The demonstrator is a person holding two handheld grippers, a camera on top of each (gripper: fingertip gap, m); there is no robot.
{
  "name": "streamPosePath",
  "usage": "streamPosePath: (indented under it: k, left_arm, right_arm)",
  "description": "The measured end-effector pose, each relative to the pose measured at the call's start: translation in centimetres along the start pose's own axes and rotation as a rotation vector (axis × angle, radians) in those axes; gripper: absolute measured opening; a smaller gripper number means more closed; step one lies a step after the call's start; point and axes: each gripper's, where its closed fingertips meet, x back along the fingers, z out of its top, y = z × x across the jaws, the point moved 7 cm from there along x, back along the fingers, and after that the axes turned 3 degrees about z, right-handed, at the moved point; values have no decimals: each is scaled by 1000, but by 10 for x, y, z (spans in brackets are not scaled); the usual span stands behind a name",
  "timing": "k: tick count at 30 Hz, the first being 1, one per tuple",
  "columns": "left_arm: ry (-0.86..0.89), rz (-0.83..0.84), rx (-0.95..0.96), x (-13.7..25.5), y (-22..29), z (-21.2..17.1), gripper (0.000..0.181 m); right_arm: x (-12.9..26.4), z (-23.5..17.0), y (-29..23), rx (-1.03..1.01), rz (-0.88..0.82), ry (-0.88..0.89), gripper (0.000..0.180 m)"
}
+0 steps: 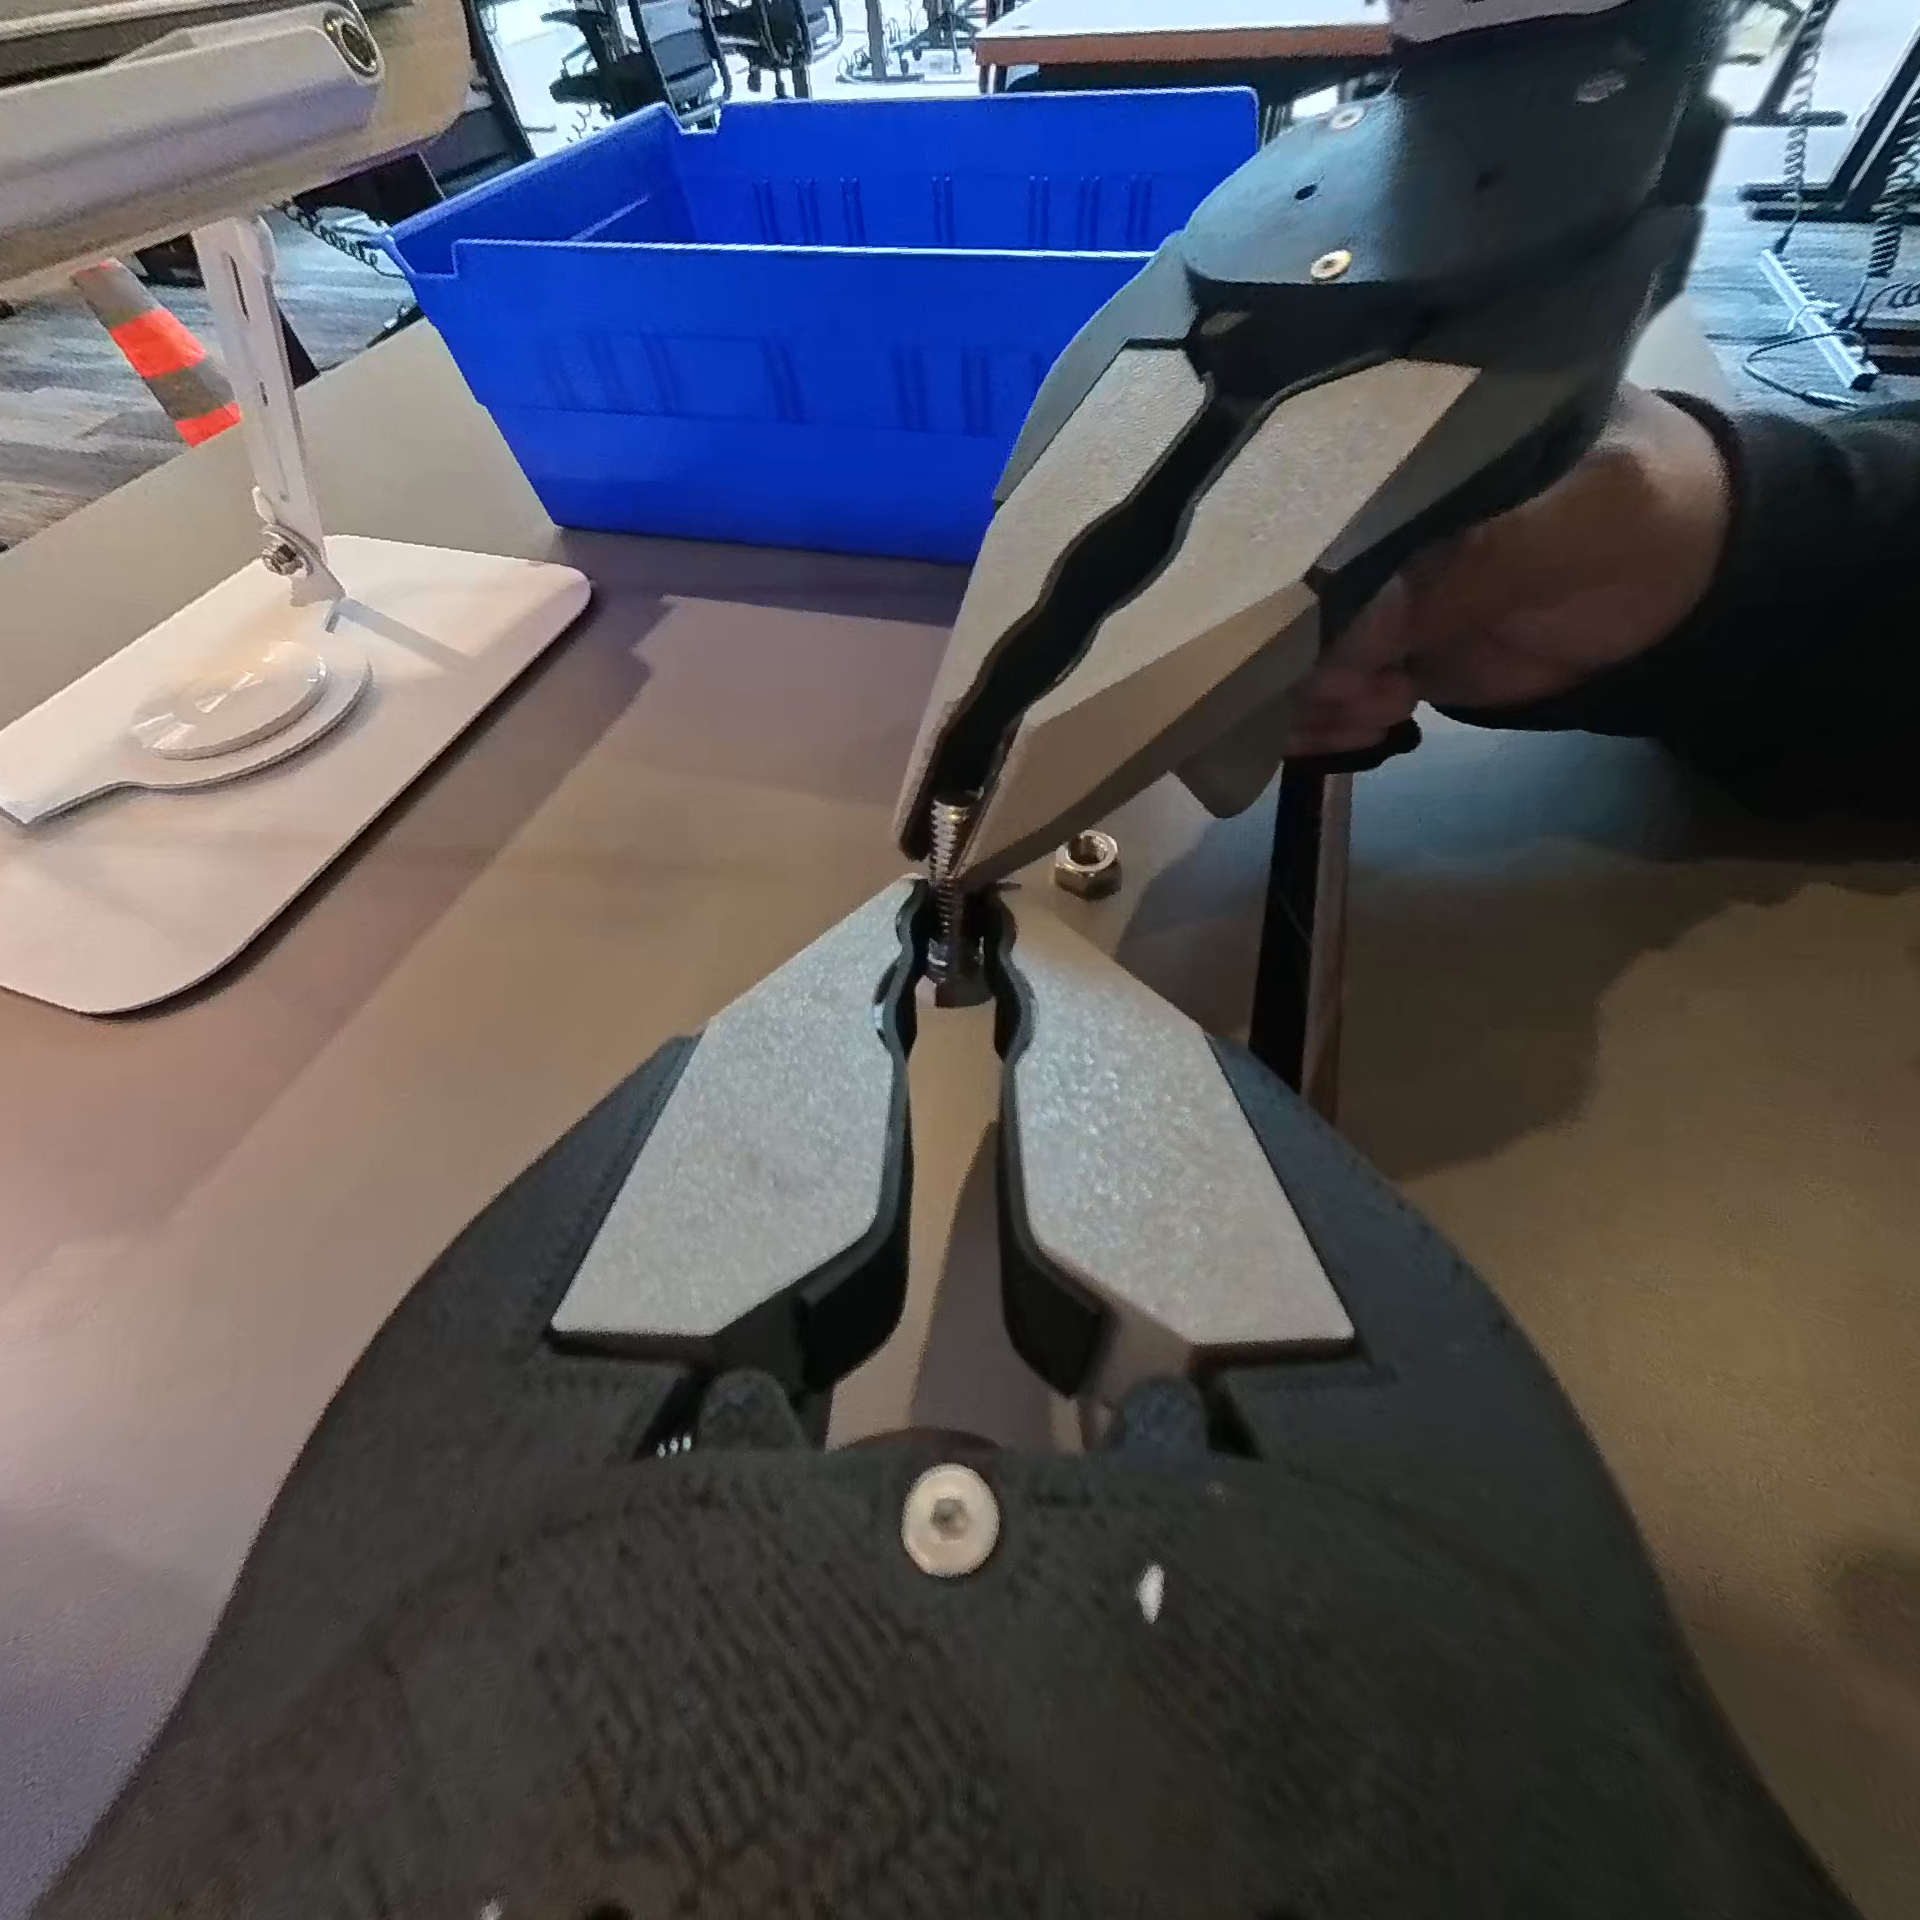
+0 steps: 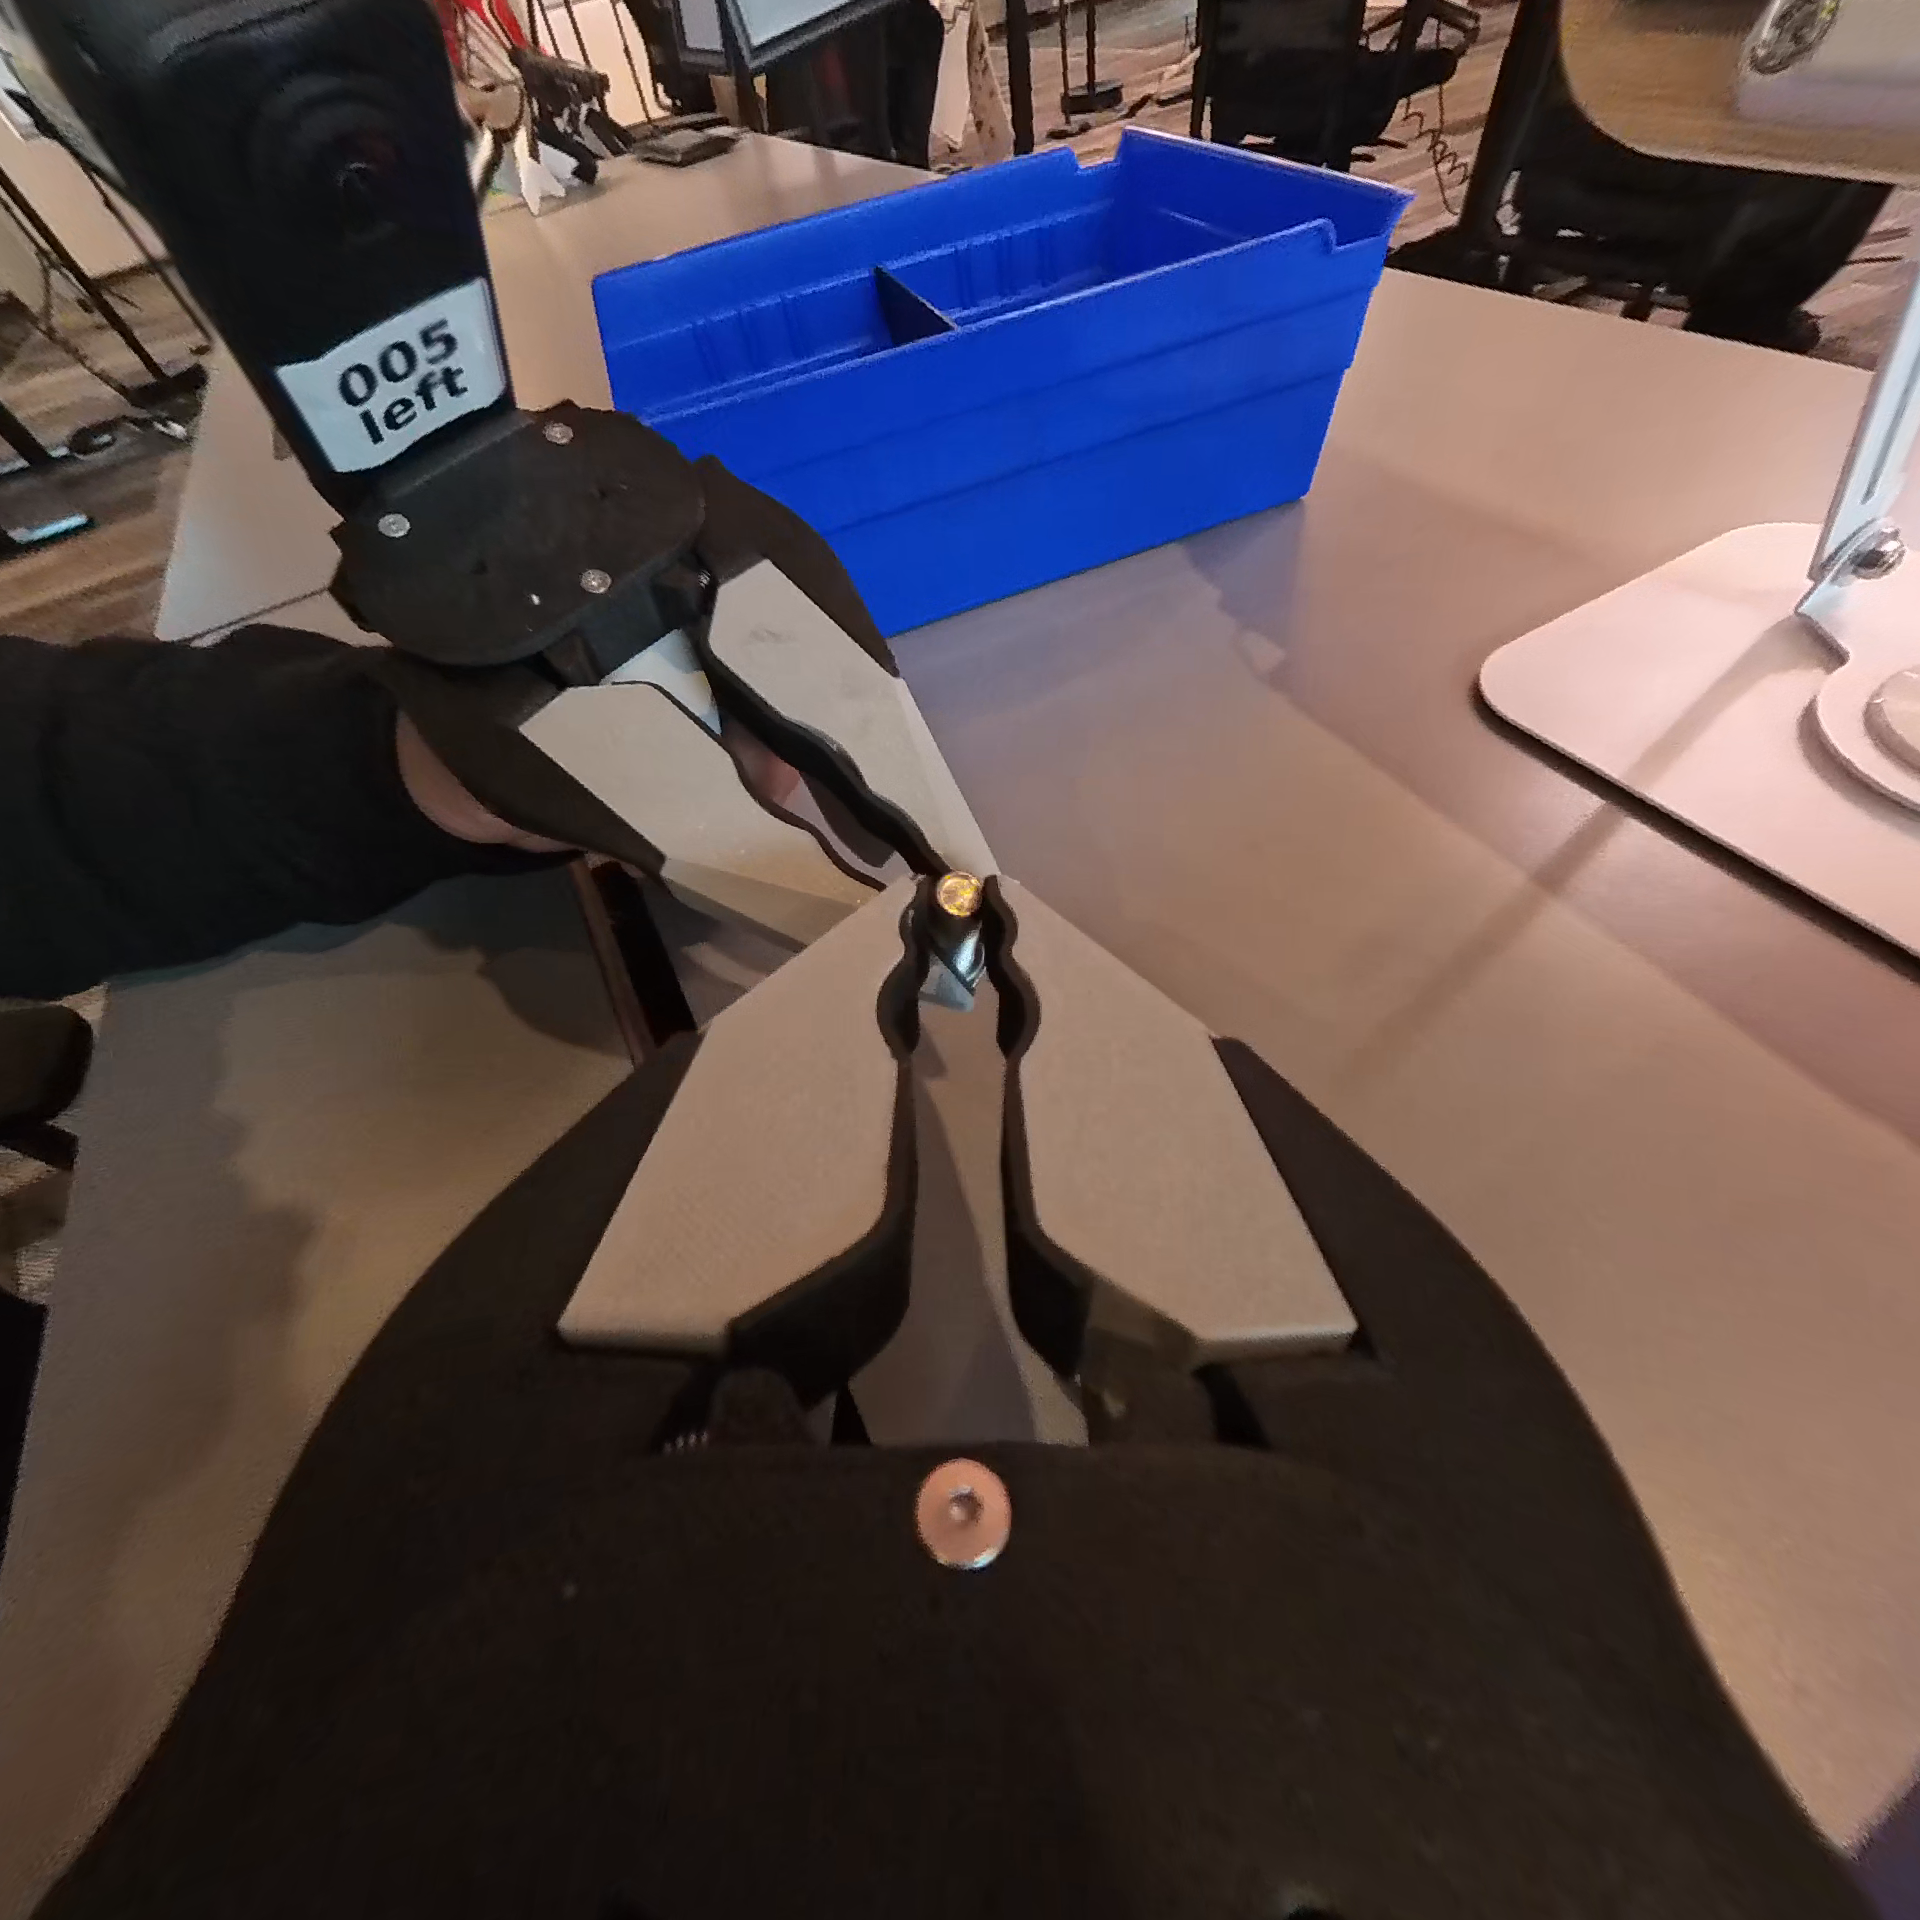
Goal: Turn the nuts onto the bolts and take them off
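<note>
A silver bolt (image 1: 950, 821) is held in the air between both grippers. My right gripper (image 1: 935, 844) comes down from the upper right and is shut on the bolt's threaded shank. In the right wrist view the bolt (image 2: 954, 977) lies along the fingers of the right gripper (image 2: 956, 902). My left gripper (image 1: 956, 906) is shut on a nut (image 1: 951, 961) at the bolt's lower end. The left gripper (image 2: 928, 871) shows from the left in the right wrist view, its tips at the golden nut (image 2: 958, 891). A second nut (image 1: 1086, 862) lies loose on the table just right of the grippers.
A blue plastic bin (image 1: 779, 343) with a divider (image 2: 914, 301) stands behind the grippers. A white stand with a flat base (image 1: 312, 727) is at the left, and at the right in the right wrist view (image 2: 1662, 707). A person's hands in dark sleeves (image 1: 1558, 582) hold the grippers. Both grippers' tips are close together, under 4 cm apart.
</note>
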Motion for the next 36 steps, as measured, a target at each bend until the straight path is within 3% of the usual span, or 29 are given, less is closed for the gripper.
streamPosePath:
  k: [36]
  left_arm:
    - [-16,0,-4,-1,1,-1,7]
  right_arm:
    - [0,-2,-1,1,-2,-8,6]
